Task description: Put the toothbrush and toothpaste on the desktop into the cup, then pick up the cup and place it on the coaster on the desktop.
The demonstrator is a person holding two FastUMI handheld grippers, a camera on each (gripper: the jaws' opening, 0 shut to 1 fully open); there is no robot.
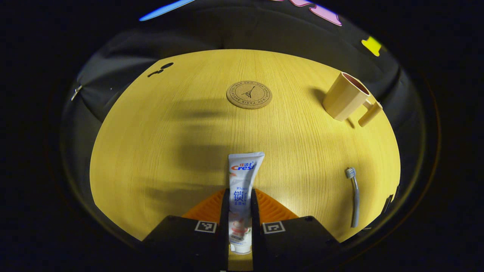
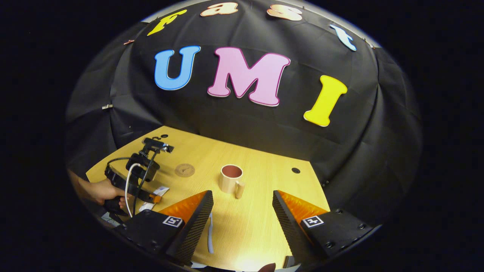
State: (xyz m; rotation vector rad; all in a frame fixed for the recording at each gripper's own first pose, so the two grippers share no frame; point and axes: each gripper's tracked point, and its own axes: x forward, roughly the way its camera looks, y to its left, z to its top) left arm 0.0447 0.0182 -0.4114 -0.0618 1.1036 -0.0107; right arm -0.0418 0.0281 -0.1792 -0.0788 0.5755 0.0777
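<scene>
In the left gripper view my left gripper (image 1: 240, 198) is shut on a white toothpaste tube (image 1: 244, 173), which points away over the yellow wooden desktop (image 1: 159, 151). A round cork coaster (image 1: 249, 94) lies beyond it. A beige cup (image 1: 346, 97) with a handle stands upright at the far right. A grey toothbrush (image 1: 354, 196) lies at the near right. In the right gripper view my right gripper (image 2: 242, 206) stands open above the desktop, with the cup (image 2: 230, 180) ahead between its fingers and the toothbrush (image 2: 210, 234) by its left finger. The left gripper (image 2: 151, 198) holds the toothpaste tube (image 2: 159, 192) at the left.
A person's hand (image 2: 98, 190) holds the left gripper, with a white cable running along it. The coaster (image 2: 184, 170) lies left of the cup. Small round holes (image 2: 295, 170) mark the desktop's far corners. Black cloth walls close in behind the desk.
</scene>
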